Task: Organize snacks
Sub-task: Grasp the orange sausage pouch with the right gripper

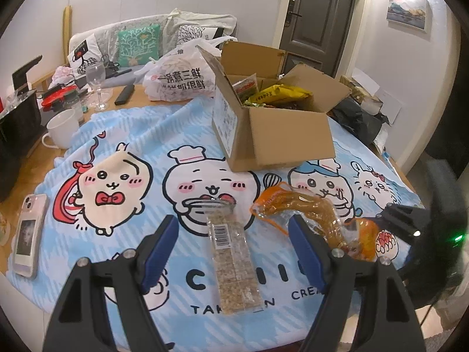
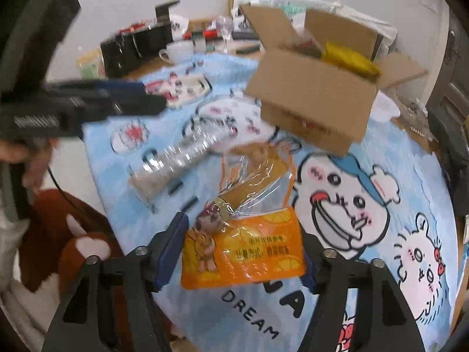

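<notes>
A clear-wrapped grain bar (image 1: pixel 233 259) lies on the blue cartoon cloth (image 1: pixel 123 135), between the open jaws of my left gripper (image 1: pixel 234 234). An orange chicken-foot snack pack (image 1: pixel 319 223) lies just to its right. In the right wrist view that orange pack (image 2: pixel 243 252) sits between the open jaws of my right gripper (image 2: pixel 246 234), not clamped. The grain bar (image 2: pixel 181 158) lies beyond it. An open cardboard box (image 1: pixel 275 123) with snack bags inside stands at mid-table; it also shows in the right wrist view (image 2: pixel 316 94). My left gripper shows blurred at the left of the right wrist view (image 2: pixel 146 99).
A phone (image 1: pixel 27 234) lies at the cloth's left edge. A white mug (image 1: pixel 63 129), a wine glass (image 1: pixel 96 85), a remote (image 1: pixel 124 94) and a white plastic bag (image 1: pixel 178 73) stand behind. Black bags (image 1: pixel 360 117) lie at the right. A sofa with cushions is beyond.
</notes>
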A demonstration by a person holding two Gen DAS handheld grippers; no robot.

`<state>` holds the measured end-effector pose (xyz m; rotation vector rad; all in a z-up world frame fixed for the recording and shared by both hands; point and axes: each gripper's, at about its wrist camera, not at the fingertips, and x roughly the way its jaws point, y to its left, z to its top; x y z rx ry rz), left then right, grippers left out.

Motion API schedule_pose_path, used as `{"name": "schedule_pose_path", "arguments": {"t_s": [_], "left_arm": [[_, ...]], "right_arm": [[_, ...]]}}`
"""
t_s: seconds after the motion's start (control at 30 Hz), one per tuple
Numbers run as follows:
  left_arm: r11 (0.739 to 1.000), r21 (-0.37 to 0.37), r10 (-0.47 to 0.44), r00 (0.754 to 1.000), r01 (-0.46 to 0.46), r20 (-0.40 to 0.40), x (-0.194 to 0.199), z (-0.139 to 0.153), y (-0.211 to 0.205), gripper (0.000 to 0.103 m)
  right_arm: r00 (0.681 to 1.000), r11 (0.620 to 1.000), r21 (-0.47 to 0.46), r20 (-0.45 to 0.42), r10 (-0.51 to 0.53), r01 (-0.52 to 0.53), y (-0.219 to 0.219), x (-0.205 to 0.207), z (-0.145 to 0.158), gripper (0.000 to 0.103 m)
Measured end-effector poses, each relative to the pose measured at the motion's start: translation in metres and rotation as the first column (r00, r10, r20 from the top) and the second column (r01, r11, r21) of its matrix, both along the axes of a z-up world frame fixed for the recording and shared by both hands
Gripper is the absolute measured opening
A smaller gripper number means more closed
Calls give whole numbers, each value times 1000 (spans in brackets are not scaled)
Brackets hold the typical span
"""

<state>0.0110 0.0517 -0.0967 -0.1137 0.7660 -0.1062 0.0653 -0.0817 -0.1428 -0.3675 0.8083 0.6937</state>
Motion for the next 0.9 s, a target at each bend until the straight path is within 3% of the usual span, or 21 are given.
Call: {"name": "schedule_pose_path", "arguments": {"t_s": [0.17,0.4,0.5,0.57,0.8,0.9], "left_arm": [[1000,-2,-10,1000,10,0,1,0,-4,74],[999,-29,-26,1000,26,-5,8,-2,-8,74],[999,-28,-32,999,32,-12,9,-4,-11,74],[999,-35,-40,999,39,-15,9,-5,-12,74],[998,-42,-52,998,51,-20,9,-6,-15,74],[997,-48,-61,998,60,-19,10,-5,-16,74]], "right_arm": [[998,995,-79,-33,-55,53,1,11,-27,74],[995,993,-66,-3,-101,101,1,21,-29,83],[994,994,-39,-13,-105,105,1,24,-30,78],[994,994,-21,-18,-105,105,5,26,-30,61],[996,996,-25,-5,-88,88,11,21,-28,53],[997,997,25,4,-76,76,9,17,-16,52]]}}
